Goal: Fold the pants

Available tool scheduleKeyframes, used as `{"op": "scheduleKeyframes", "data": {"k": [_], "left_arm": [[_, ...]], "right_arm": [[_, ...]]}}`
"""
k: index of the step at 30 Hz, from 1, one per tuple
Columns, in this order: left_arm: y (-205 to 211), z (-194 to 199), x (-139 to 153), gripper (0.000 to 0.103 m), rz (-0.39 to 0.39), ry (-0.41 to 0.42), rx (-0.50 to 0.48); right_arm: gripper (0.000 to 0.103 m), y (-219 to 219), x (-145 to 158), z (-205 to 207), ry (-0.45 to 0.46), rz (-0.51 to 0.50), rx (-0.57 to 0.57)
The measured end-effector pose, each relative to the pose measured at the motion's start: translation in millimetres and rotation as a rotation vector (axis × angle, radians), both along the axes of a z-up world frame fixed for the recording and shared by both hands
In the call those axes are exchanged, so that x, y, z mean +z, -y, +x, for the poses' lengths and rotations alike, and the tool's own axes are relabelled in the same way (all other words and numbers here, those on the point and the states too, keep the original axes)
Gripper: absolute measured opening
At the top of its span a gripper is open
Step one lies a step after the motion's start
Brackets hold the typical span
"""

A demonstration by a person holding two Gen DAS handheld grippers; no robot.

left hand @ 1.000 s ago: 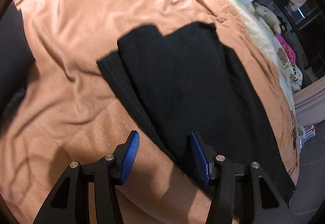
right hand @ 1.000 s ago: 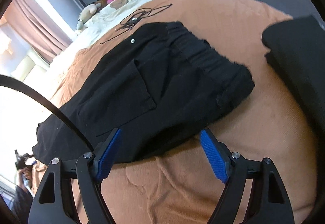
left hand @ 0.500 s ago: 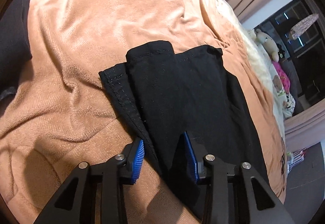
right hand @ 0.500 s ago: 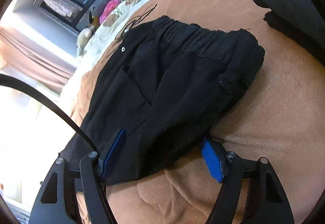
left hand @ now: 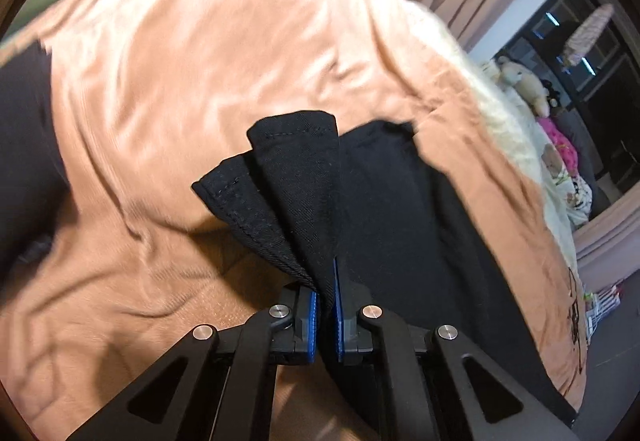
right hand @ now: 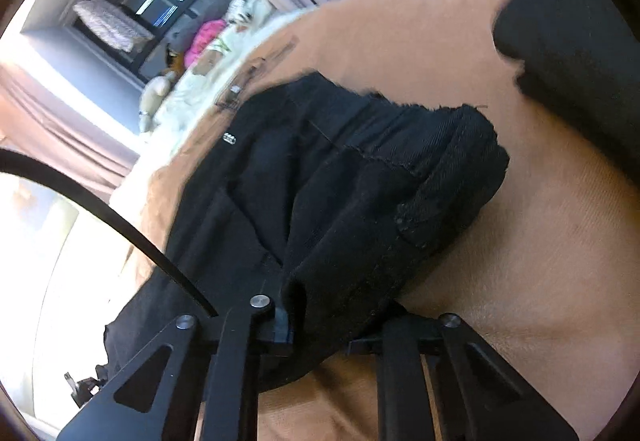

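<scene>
Peach blanket (left hand: 224, 53) spread wide, with black pants (left hand: 400, 209) lying flat on it, legs stacked one on the other already. Waist end (right hand: 448, 169) bunched up inside the right gripper (right hand: 320, 329), just squeezed shut on the cloth. Leg hems (left hand: 296, 169) pinched in the left gripper (left hand: 325, 315), blue pads (left hand: 311, 321) just clamped tight, cloth lifted a bit. Probably only starting: still to bring one end over to meet the other.

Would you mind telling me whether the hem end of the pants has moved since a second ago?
Yes. The hem, shut in the left gripper, has lifted off the blanket it lay flat on.
</scene>
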State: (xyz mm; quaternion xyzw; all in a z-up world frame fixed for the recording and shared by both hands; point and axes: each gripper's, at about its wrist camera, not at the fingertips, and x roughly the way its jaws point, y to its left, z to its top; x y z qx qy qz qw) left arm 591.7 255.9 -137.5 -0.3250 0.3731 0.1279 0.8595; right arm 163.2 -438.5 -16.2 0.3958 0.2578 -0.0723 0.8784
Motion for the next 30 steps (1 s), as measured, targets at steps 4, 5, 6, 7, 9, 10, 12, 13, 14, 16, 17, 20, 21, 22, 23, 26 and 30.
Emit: {"op": "scheduleKeyframes", "data": {"k": [4,5,6,7,9,10,12,13,14,16,17,20,21,22,23,26,30], "left_arm": [[1,-18,41,0.005,0.008,0.05,-0.005],[2,-22,51,0.005,0.016,0.058,-0.012],[4,-29,61,0.005,0.026,0.065,-0.019],[4,-37,71,0.005,0.032,0.073,-0.022],[5,-52,86,0.005,0.042,0.084,-0.024],[4,-59,93,0.005,0.045,0.089,-0.024],[0,-77,105,0.005,0.043,0.098,-0.024],[-1,-84,108,0.005,0.041,0.097,-0.023],[-4,-97,111,0.005,0.04,0.093,-0.02],[-6,-115,115,0.005,0.047,0.093,-0.018],[-7,-129,117,0.005,0.052,0.098,-0.018],[-12,-156,116,0.005,0.044,0.1,-0.014],[-15,-166,114,0.005,0.035,0.098,-0.009],[-17,-174,113,0.005,0.028,0.094,-0.006],[-19,-183,110,0.005,0.022,0.09,-0.001],[-24,-205,102,0.005,0.013,0.081,0.011],[-33,-235,86,0.004,-0.021,0.065,0.035]], "right_arm": [[0.01,-6,26,-14,0.038,-0.028,0.019],[0.01,-8,29,-16,0.041,-0.032,0.027],[0.01,-9,32,-17,0.044,-0.037,0.032],[0.009,-10,33,-20,0.046,-0.036,0.035],[0.009,-8,35,-27,0.051,-0.028,0.042],[0.009,-7,36,-31,0.052,-0.026,0.046],[0.009,0,34,-37,0.051,-0.001,0.058],[0.009,5,32,-43,0.051,0.009,0.065],[0.009,8,31,-49,0.047,0.01,0.075],[0.009,14,31,-57,0.04,0.006,0.094],[0.009,17,31,-63,0.037,0.006,0.104],[0.009,24,30,-79,0.029,0.016,0.124],[0.009,27,32,-81,0.027,0.022,0.127],[0.009,30,32,-86,0.027,0.027,0.13],[0.009,32,31,-91,0.024,0.027,0.136],[0.009,36,32,-106,0.017,0.026,0.149],[0.009,38,38,-124,0.022,0.019,0.156]]}}
